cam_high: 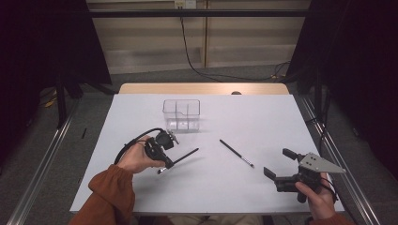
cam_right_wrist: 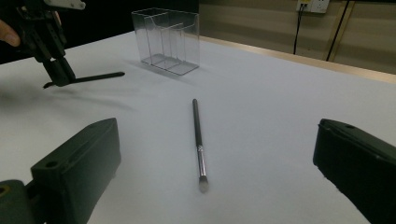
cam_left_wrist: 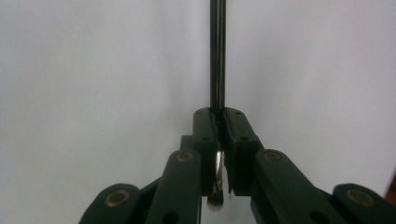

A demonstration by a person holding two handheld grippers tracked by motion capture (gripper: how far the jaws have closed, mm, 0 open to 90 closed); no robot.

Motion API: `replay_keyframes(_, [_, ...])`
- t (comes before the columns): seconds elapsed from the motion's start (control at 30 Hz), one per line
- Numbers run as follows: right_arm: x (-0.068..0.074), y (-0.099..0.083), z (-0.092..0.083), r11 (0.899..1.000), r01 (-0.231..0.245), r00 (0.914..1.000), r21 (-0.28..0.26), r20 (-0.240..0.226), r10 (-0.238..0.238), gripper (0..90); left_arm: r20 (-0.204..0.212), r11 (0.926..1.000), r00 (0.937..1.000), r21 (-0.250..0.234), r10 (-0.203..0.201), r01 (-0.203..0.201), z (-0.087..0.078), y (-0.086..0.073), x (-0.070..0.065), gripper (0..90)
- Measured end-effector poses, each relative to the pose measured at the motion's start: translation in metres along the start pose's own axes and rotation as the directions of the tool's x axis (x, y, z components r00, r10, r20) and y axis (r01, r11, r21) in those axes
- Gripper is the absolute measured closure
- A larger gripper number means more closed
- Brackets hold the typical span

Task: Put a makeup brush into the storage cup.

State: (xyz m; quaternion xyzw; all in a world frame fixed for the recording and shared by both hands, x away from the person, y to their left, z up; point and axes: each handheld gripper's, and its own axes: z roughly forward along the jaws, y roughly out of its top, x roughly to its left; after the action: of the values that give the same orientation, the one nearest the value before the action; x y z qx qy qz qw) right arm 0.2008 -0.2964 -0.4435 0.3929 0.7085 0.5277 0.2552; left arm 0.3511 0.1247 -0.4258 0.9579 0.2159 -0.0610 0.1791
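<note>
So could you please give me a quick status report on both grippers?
Left gripper shut on thin black makeup brush. Right gripper open, empty. Second brush lying free. Clear plastic organiser unobstructed.

thin black brush (cam_high: 182, 156) with a silver collar near its bristle end, pinched in my left tongs (cam_high: 167, 163) close to that end, handle sticking out over the white table toward the middle, roughly level

My white desk (cam_high: 263, 187) looks bright under light from above, and the room around it is very dark. Shadows are soft (a bit blurry). My left claw (cam_left_wrist: 219, 140) looks fuzzy up close.
</note>
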Motion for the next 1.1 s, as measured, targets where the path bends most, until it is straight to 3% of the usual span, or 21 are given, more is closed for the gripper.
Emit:
replay_keyframes(0.2, [0.000, 0.000, 0.000, 1.000, 0.000, 1.0000, -0.001, 0.001, 0.000, 0.4, 0.018, 0.9941, 0.9992, -0.101, -0.037, 0.039, -0.010, -0.007, 0.005, 84.3])
replay_keyframes(0.4, [0.000, 0.000, 0.000, 1.000, 0.000, 1.0000, -0.005, 0.003, 0.000, 0.4, 0.027, 0.9716, 0.9964, -0.221, -0.080, 0.084, -0.015, -0.017, 0.006, 84.3])
replay_keyframes(0.47, [0.000, 0.000, 0.000, 1.000, 0.000, 1.0000, -0.004, 0.001, 0.000, 0.4, 0.007, 0.9640, 0.9964, -0.252, -0.085, 0.084, -0.016, -0.019, 0.005, 84.3])
replay_keyframes(0.53, [0.000, 0.000, 0.000, 1.000, 0.000, 1.0000, -0.004, 0.000, 0.000, 0.4, 0.004, 0.9585, 0.9959, -0.271, -0.090, 0.088, -0.017, -0.020, 0.005, 84.3])
replay_keyframes(0.57, [0.000, 0.000, 0.000, 1.000, 0.000, 1.0000, -0.005, 0.001, 0.000, 0.4, -0.003, 0.9591, 0.9967, -0.272, -0.081, 0.077, -0.018, -0.021, 0.005, 84.2])
replay_keyframes(0.73, [0.000, 0.000, 0.000, 1.000, 0.001, 1.0000, -0.005, 0.000, -0.001, 0.4, -0.021, 0.9408, 0.9949, -0.328, -0.099, 0.087, -0.018, -0.023, 0.004, 84.3])
replay_keyframes(0.8, [0.000, 0.000, 0.000, 1.000, -0.001, 1.0000, -0.005, 0.000, 0.001, 0.3, -0.024, 0.9275, 0.9939, -0.362, -0.108, 0.092, -0.019, -0.025, 0.004, 84.2])
replay_keyframes(0.9, [0.000, 0.000, -0.001, 1.000, 0.000, 1.0000, -0.007, 0.001, 0.000, 0.3, -0.024, 0.9007, 0.9942, -0.426, -0.105, 0.085, -0.021, -0.028, 0.002, 84.2])
replay_keyframes(1.03, [0.000, 0.000, 0.000, 1.000, -0.002, 1.0000, -0.005, -0.001, 0.002, 0.4, -0.046, 0.8669, 0.9959, -0.496, -0.079, 0.045, -0.022, -0.029, -0.001, 84.2])
replay_keyframes(1.1, [0.000, 0.000, 0.000, 1.000, 0.000, 1.0000, -0.006, -0.001, 0.000, 0.4, -0.042, 0.8449, 0.9963, -0.533, -0.076, 0.042, -0.024, -0.030, -0.002, 84.2])
